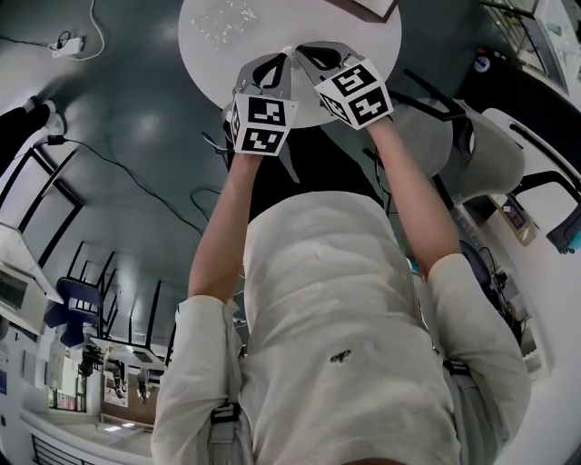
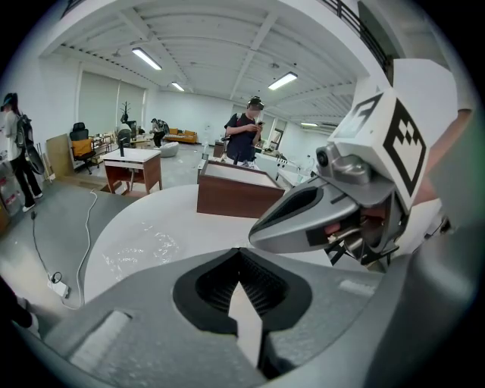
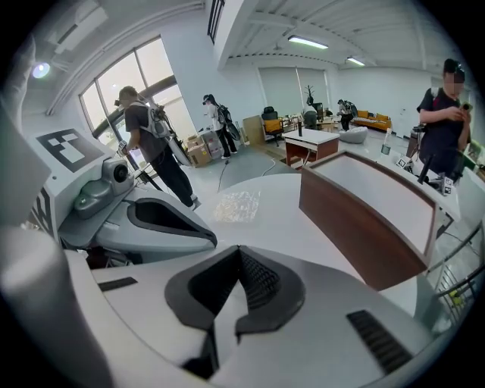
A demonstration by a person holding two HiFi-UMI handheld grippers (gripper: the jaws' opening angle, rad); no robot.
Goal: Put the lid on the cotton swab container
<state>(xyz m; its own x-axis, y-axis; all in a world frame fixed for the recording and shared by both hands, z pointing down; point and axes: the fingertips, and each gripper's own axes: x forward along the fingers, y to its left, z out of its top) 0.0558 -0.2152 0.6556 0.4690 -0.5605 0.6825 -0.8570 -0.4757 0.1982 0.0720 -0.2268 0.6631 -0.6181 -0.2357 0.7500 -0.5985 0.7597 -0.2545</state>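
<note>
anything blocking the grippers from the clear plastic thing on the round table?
Nothing visible. Left gripper and right gripper, both shut and empty, sit over the table's near edge; only bare tabletop lies between them and the clear plastic. The brown box stands aside.

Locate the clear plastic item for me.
Head view: the clear plastic item lies far-left on the round white table, beyond the left gripper, with the brown box to its right.

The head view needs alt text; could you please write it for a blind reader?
From above, a person holds the left gripper and right gripper, both shut and empty, tips nearly meeting over a round white table. Clear plastic lies beyond.
</note>
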